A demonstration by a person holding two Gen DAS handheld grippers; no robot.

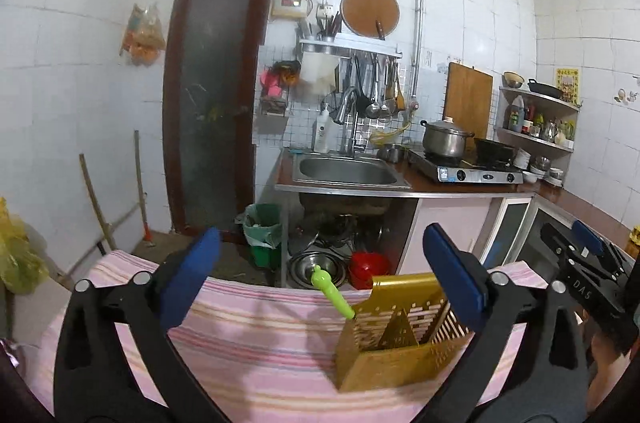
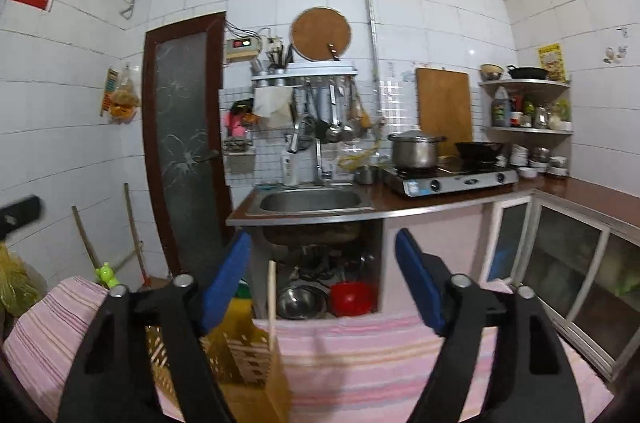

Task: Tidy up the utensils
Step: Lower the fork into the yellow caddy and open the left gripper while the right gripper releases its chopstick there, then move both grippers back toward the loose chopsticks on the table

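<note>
White-tiled kitchen walls, a sink [image 1: 348, 171] and a stove [image 1: 472, 171] form the background; nearer, a pink striped cloth covers the tabletop [image 1: 256, 335]. On it stands the gold perforated utensil holder [image 1: 396, 335], with a green-handled utensil [image 1: 334, 293] leaning out of its left side and a pale wooden stick [image 2: 272, 303] upright in it. We hold the left tongs [image 1: 324, 287] wide open and empty, and the right tongs [image 2: 324, 287] likewise open with nothing gripped. We judge that both items are deposited. No loose utensil shows, so the next move requires locating one first.
</note>
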